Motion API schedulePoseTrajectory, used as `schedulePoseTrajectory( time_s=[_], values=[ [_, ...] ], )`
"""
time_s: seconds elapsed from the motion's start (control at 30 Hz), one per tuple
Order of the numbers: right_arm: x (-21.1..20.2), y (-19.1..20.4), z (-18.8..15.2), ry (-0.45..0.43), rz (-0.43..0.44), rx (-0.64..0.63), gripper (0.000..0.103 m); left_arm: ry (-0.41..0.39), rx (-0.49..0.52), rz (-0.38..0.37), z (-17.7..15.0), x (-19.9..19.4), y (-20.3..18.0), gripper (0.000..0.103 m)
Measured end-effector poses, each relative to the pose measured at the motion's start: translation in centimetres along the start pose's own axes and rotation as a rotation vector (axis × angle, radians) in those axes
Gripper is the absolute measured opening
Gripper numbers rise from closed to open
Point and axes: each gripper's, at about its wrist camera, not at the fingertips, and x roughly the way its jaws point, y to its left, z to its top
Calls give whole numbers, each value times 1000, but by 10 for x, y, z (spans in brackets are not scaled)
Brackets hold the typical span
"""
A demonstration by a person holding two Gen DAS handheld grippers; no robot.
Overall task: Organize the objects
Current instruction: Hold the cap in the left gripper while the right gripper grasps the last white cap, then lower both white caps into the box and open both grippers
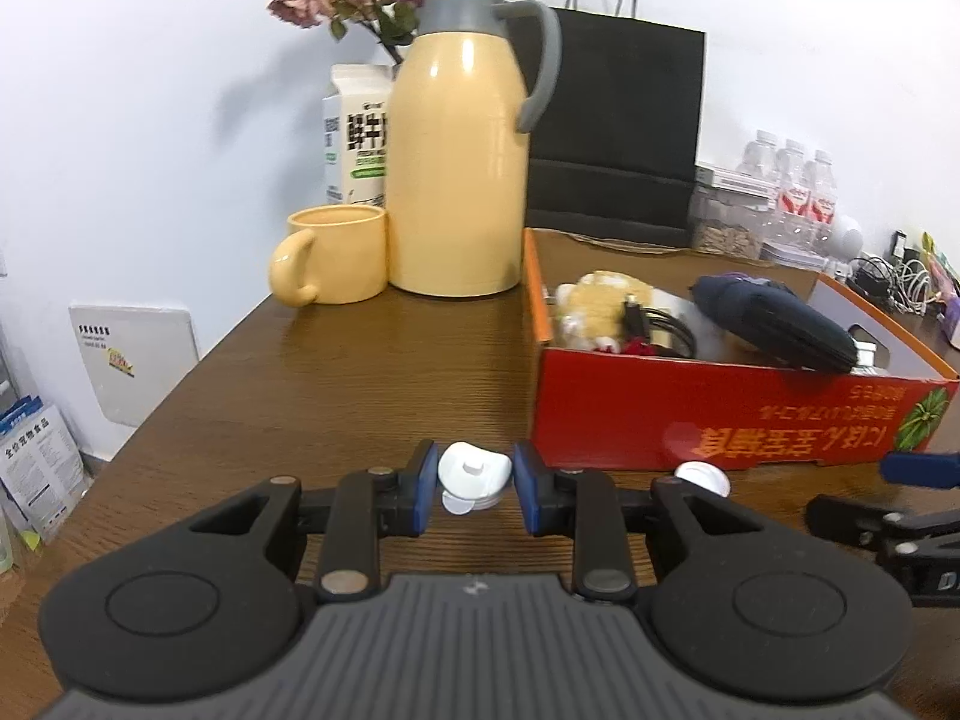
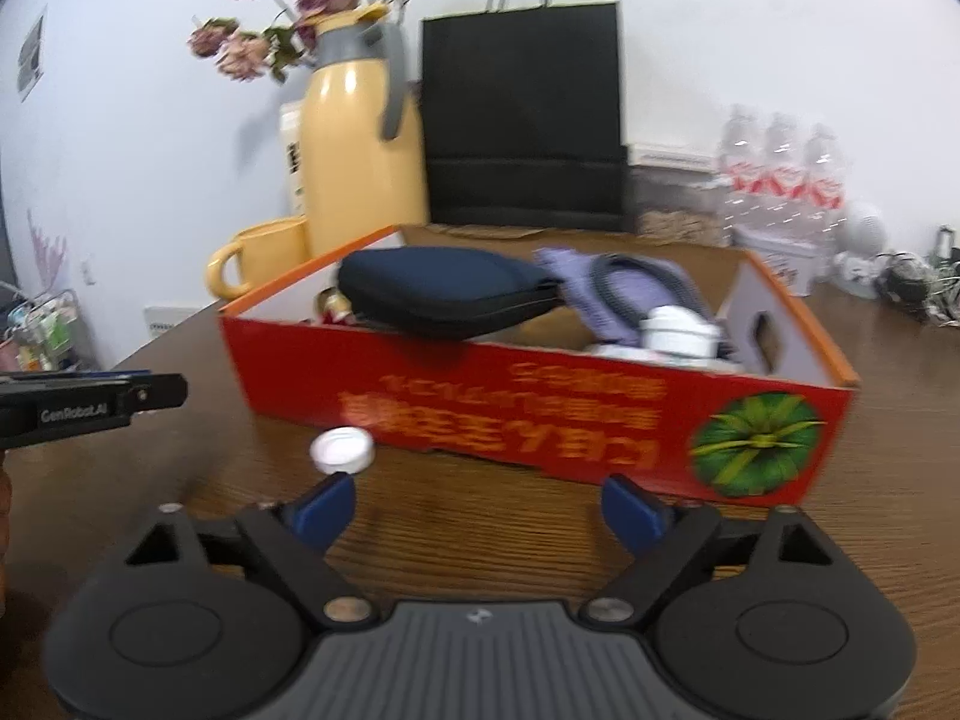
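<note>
A small white plastic piece [image 1: 474,468] with a knob sits between the blue pads of my left gripper [image 1: 474,480], which is shut on it just above the wooden table [image 1: 372,372]. To its right stands a red cardboard box [image 1: 720,414] holding a dark blue pouch [image 1: 780,324], a plush toy [image 1: 600,300] and cables. A white round cap [image 2: 342,450] lies on the table in front of the box [image 2: 540,414], just beyond the left fingertip [image 2: 327,504] of my right gripper [image 2: 480,504]. That gripper is open, with nothing between its fingers.
A yellow thermos jug [image 1: 462,144], a yellow mug [image 1: 336,252], a milk carton [image 1: 354,132] and a black paper bag [image 1: 618,120] stand along the back wall. Water bottles [image 1: 792,180] and tangled cables [image 1: 888,276] sit at the far right. The table's left edge drops off near a white panel [image 1: 132,360].
</note>
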Motion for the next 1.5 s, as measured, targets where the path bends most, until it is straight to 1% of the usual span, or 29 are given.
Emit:
schedulePoseTrajectory(
  time_s=[0.1, 0.17, 0.2, 0.23, 0.3, 0.33, 0.4, 0.5, 0.53, 0.6, 0.87, 1.03, 1.3, 1.5],
  values=[
    [11, 15, 4, 24, 20, -9, 74, -4, -11, 1, 1, -1, 8, 28],
    [18, 24, 7, 39, 34, -13, 71, -6, -19, 3, 2, -2, 12, 28],
    [21, 27, 8, 44, 41, -16, 67, -7, -23, 3, 2, -3, 14, 28],
    [24, 32, 9, 49, 48, -20, 61, -8, -25, 4, 2, -3, 16, 28],
    [31, 41, 13, 55, 58, -35, 54, -11, -28, 4, 2, -4, 20, 28],
    [34, 45, 14, 57, 58, -39, 49, -11, -30, 4, 3, -4, 21, 28],
    [42, 54, 16, 73, 49, -49, 43, -12, -35, 4, 3, -5, 24, 28],
    [52, 64, 18, 94, 26, -59, 37, -8, -44, 1, 2, -5, 27, 28],
    [54, 67, 18, 92, 16, -62, 32, -8, -44, -2, 2, -5, 27, 28],
    [55, 70, 19, 91, 13, -60, 27, -10, -42, -8, 2, -6, 27, 28],
    [53, 72, 16, 76, 19, -63, 27, -13, -38, -10, 2, -7, 26, 28],
    [44, 67, 16, 41, 29, -47, 27, -13, -32, -4, 2, -7, 25, 28],
    [11, 44, 6, 0, 39, -20, 27, -21, 7, 18, -4, -10, 15, 28],
    [-20, 17, -3, -44, 12, -17, 27, -50, 13, 21, -8, -22, 0, 28]
  ],
)
